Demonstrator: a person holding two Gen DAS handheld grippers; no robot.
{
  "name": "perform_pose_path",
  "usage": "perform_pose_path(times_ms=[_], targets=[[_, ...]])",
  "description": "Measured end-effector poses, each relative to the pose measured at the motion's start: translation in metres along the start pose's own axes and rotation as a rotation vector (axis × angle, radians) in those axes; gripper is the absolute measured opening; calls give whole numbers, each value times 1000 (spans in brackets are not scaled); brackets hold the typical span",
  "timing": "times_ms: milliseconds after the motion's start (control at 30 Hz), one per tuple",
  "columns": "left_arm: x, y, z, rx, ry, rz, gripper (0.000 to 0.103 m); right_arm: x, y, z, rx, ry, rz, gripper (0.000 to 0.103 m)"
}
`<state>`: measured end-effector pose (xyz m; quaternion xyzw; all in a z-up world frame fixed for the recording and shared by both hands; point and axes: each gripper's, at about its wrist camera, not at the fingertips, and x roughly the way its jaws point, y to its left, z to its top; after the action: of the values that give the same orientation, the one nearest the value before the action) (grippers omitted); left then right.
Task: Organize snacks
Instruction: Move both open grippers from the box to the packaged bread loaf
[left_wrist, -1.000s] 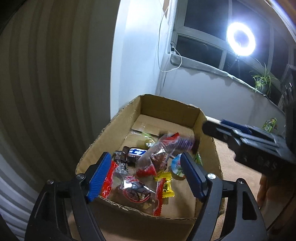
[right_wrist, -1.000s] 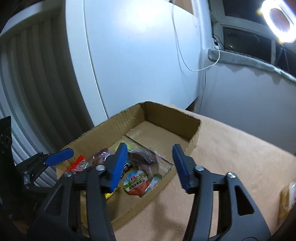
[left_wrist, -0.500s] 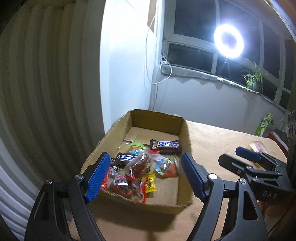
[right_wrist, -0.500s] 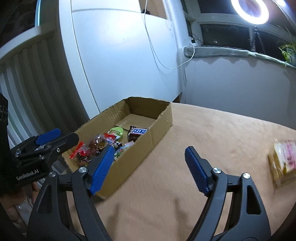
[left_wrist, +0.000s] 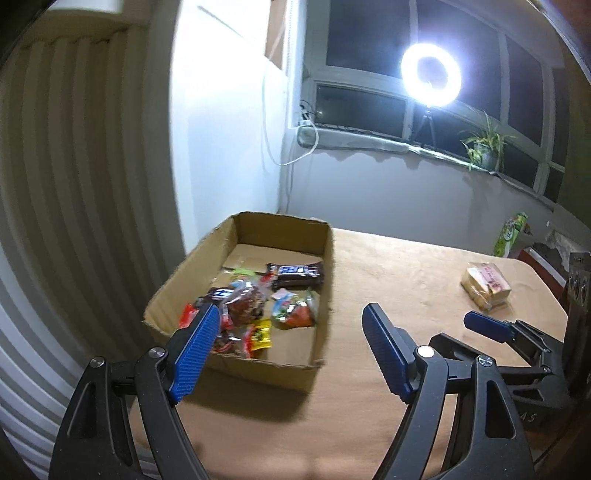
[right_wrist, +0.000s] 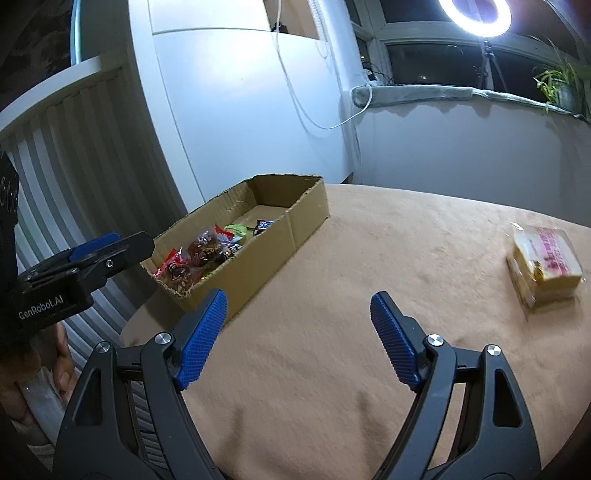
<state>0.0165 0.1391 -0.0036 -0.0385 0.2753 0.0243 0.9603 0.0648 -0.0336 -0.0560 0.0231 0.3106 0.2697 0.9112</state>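
Observation:
A cardboard box (left_wrist: 325, 240) stands at the table's left edge and holds several wrapped snacks: a dark chocolate bar (left_wrist: 295, 275), red-and-clear packets (left_wrist: 243, 302), a yellow candy (left_wrist: 260, 334). In the right wrist view the box (right_wrist: 280, 243) lies to the far left. My left gripper (left_wrist: 290, 317) hovers open and empty before the box's near right corner. My right gripper (right_wrist: 299, 299) stands open over bare cloth with nothing between its fingers. A clear-wrapped yellow cake packet (right_wrist: 543, 258) lies on the table far right, also seen from the left wrist as the cake packet (left_wrist: 485, 286).
A tan cloth (right_wrist: 369, 258) covers the table. A green carton (left_wrist: 511, 236) stands at the back right edge. A ring light (left_wrist: 430, 74) and a potted plant (left_wrist: 484, 147) are on the window sill. A ribbed white wall runs on the left. A hand (right_wrist: 55, 354) grips the left tool.
Both grippers have drawn back and to the right, away from the box. The right gripper's jaws have widened and it has left the box. The cake packet has come into view.

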Motion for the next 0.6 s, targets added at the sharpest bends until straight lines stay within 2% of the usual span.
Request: perform_pose_path(times_ms=[233, 600], targets=[[12, -49, 5, 75, 26, -74, 80, -23, -37, -3, 60, -30, -55, 86], [47, -140, 8, 221, 83, -160, 80, -60, -136, -1, 162, -75, -187, 88]])
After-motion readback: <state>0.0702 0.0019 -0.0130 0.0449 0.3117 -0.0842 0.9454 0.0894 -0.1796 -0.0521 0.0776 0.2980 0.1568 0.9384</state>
